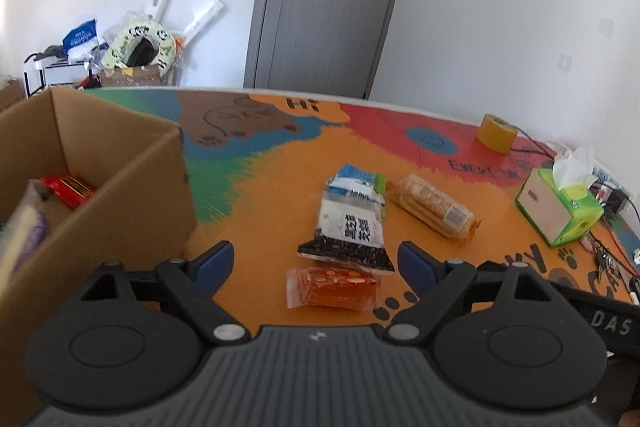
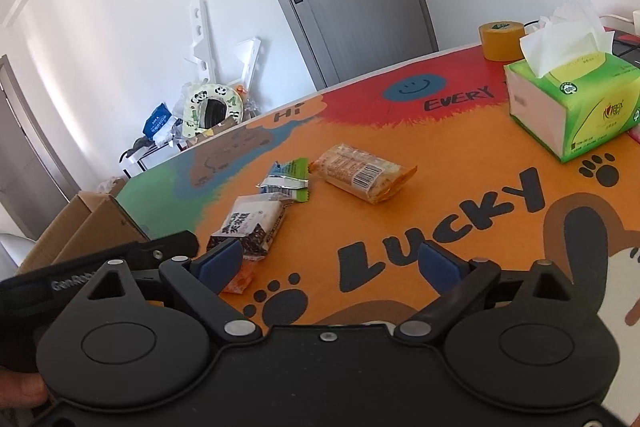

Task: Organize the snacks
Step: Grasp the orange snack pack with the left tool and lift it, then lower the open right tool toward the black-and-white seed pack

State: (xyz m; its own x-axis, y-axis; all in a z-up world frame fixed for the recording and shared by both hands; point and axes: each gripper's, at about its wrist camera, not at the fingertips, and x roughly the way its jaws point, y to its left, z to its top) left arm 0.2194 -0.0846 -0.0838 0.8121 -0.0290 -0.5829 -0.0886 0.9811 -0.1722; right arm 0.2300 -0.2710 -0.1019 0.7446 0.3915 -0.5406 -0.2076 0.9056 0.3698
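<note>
Four snack packets (image 1: 347,227) lie loose on the table (image 1: 256,195) beside the box (image 1: 132,187) awaiting sorting; left gripper (image 1: 316,259) and right gripper (image 2: 332,265) approach, jaws spread and empty.

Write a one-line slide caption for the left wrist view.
Open left gripper over four snack packets, nearest the orange plastic packet, beside the brown cardboard box on the colourful cartoon-print table.
</note>
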